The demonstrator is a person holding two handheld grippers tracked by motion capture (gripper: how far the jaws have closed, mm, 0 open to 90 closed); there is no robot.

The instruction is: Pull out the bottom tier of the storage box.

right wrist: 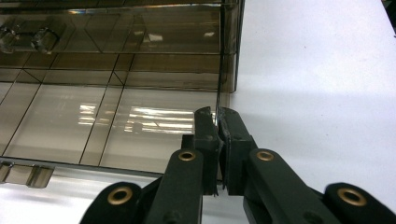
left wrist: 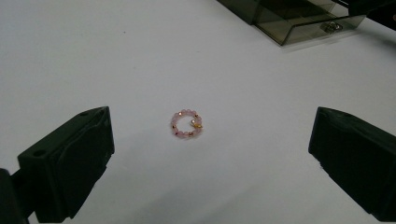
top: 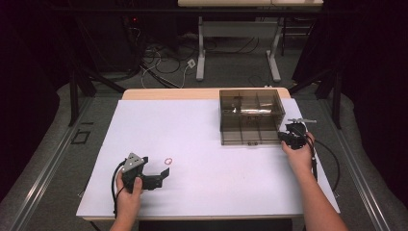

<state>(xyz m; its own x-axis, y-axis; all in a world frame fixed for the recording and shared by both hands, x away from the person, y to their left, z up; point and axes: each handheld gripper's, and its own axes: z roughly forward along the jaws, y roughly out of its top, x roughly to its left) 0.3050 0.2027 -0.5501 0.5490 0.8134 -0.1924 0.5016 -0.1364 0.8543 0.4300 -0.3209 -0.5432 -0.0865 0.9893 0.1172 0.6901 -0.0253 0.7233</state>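
On the white counter, the left tongs rest low with their jaws spread wide, and a small pink beaded bracelet (one gold bead on it) lies flat on the counter just ahead of them, touching neither jaw. Farther right stands a smoky transparent compartment box, whose right side wall is pinched between the pressed-together right tongs.
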